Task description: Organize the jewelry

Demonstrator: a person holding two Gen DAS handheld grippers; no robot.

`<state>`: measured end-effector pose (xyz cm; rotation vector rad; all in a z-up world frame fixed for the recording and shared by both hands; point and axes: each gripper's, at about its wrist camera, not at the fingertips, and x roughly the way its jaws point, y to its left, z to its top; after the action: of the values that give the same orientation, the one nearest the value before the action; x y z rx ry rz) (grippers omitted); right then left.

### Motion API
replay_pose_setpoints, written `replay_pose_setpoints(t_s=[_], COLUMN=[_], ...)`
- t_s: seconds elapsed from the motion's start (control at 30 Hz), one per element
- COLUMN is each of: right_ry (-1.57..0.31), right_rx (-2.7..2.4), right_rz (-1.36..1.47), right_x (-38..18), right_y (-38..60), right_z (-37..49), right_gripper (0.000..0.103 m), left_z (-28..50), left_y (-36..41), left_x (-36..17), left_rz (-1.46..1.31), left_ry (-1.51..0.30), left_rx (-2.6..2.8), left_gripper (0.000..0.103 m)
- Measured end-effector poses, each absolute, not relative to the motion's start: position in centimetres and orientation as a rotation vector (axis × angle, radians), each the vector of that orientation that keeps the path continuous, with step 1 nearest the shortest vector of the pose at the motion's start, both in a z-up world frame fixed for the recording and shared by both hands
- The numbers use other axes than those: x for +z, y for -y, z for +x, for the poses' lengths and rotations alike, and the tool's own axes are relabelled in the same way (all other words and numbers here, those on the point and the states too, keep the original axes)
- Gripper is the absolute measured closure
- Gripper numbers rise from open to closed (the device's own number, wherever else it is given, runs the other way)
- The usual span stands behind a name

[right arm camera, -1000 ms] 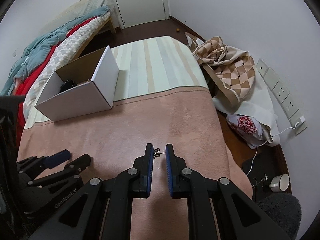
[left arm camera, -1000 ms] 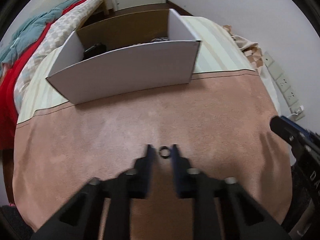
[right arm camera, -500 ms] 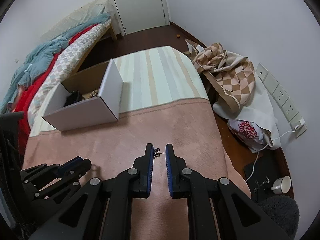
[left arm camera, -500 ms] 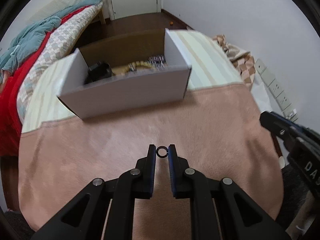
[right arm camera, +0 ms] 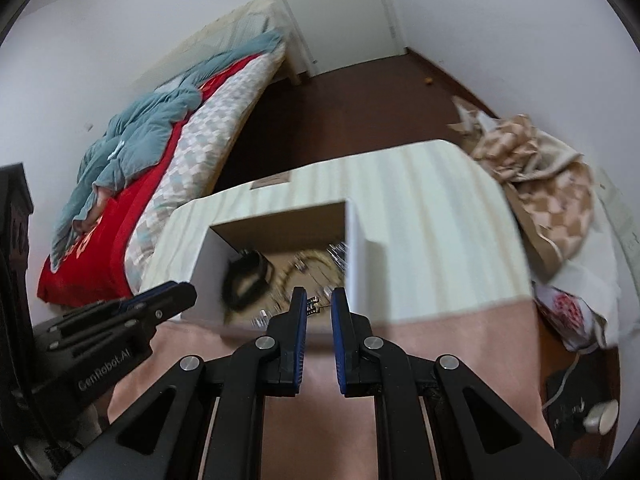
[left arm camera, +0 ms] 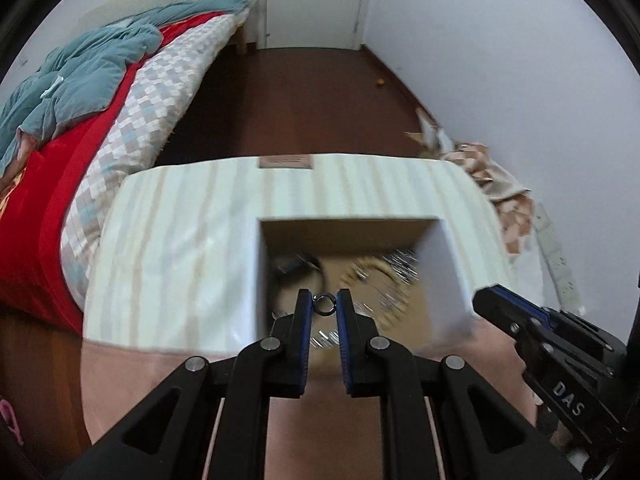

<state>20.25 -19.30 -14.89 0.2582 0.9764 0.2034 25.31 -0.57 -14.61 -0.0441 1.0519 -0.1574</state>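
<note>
Two hand-held grippers over the open white box (left arm camera: 448,276), which sits on the striped far part of the table (left arm camera: 172,248), close to where the pink cloth (right arm camera: 460,340) begins. Left hand-held gripper (left arm camera: 324,305) pinching a small dark ring (left arm camera: 324,304) between its blue pads, above the box interior. Right hand-held gripper (right arm camera: 318,303) nearly pressed together, pinching a small metal earring-like piece (right arm camera: 313,305), over the box's near edge. Box contents blurred: a dark item (right arm camera: 248,276), a gold chain (right arm camera: 298,266), shiny bits.
</note>
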Motion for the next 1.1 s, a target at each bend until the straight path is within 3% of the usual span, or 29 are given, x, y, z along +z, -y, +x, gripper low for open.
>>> replay_pose_setpoints(t_s=[0.43,0.5,0.6,0.63,0.7,0.8,0.87,0.9,1.0,1.07,1.1], right_ry=[-1.151,-1.163,-1.160,-1.154,-1.143,-1.131,-1.131,-1.134,-1.146,-1.156,-1.160], right_rx=[0.263,0.265,0.252,0.246,0.236,0.208,0.184,0.163,0.110,0.086,0.071], right_rz=[0.178,0.183,0.179,0.179,0.177,0.152,0.133,0.116,0.066,0.042,0.028], right_x=[-18.3,-18.3,-17.8,-17.5,-17.0,-16.2,-16.0,-15.9,-16.2,-16.6,-16.8], right_y=[15.8,15.7,16.0,16.2,16.5,16.8,16.9,16.9,16.9,16.9,16.9], right_z=[28.4,28.5,28.2,28.0,27.7,26.9,26.4,26.1,25.3,24.8,24.5], right_gripper=[0.090,0.090,0.086,0.080,0.071,0.069,0.057,0.053,0.035,0.020,0.018], left_z=[30.9,30.8,30.8,30.7,30.5,30.0,29.5,29.2,28.0,27.2,26.8], left_y=[-1.8,-1.8,-2.0,-2.1,-2.4,-2.9,-3.3,-3.5,-3.8,-4.0,-4.0], left_x=[-17.3,-16.8,-15.9,-15.5,-14.9,-14.4,-14.5,-14.6,-15.2,-16.0,-16.4], left_rz=[-0.135,-0.138,-0.139,-0.141,-0.137,-0.125,-0.116,-0.111,-0.074,-0.056,-0.050], left_ry=[-1.203,-1.196,-1.171,-1.156,-1.139,-1.124,-1.119,-1.116,-1.108,-1.112,-1.115], left_rx=[-0.109,-0.105,-0.098,-0.094,-0.085,-0.063,-0.044,-0.036,0.011,0.034,0.041], left_gripper=[0.091,0.085,0.053,0.041,0.039,0.035,0.012,0.009,0.007,0.000,0.000])
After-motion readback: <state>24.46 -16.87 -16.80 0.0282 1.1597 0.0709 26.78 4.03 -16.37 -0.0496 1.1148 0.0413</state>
